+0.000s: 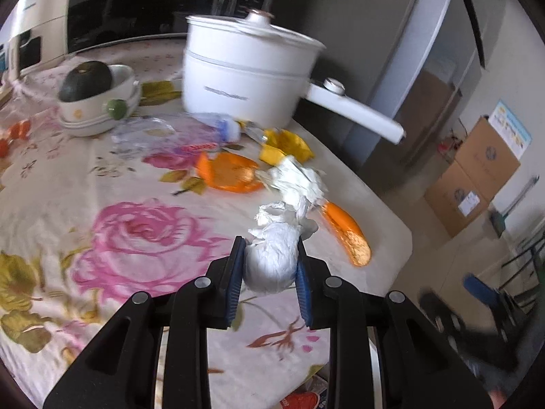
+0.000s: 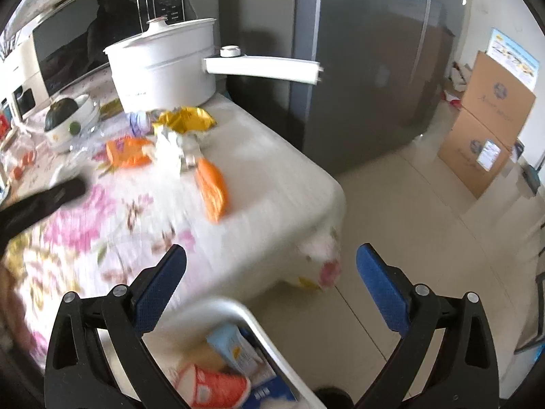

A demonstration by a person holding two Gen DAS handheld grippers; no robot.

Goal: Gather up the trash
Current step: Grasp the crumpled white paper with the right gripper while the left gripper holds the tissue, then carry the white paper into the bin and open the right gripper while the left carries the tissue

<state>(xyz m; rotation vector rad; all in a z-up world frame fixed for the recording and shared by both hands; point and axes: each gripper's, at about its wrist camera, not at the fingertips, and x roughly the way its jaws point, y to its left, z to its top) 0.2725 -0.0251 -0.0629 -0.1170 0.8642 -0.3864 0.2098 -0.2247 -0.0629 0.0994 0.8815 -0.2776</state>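
My left gripper [image 1: 269, 242] is shut on a crumpled white tissue ball [image 1: 272, 262], lifted a little above the floral tablecloth [image 1: 102, 177]. More trash lies beyond it: a second white tissue [image 1: 296, 180], two orange peel pieces [image 1: 347, 231] [image 1: 231, 172], a yellow wrapper [image 1: 289, 145] and a clear plastic bag [image 1: 150, 133]. My right gripper [image 2: 271, 251] is open and empty over the table's corner. Below it is a bin with a silver rim [image 2: 259, 327], holding a red wrapper [image 2: 211, 385] and a pale blue carton [image 2: 235, 347]. The left gripper shows as a dark blur [image 2: 44, 201].
A white lidded pot [image 1: 252, 75] with a long handle [image 1: 357, 112] stands behind the trash. A bowl with a dark green squash [image 1: 88, 81] sits at the back left. A grey fridge [image 2: 357, 68] and cardboard boxes [image 2: 487, 126] stand on the floor to the right.
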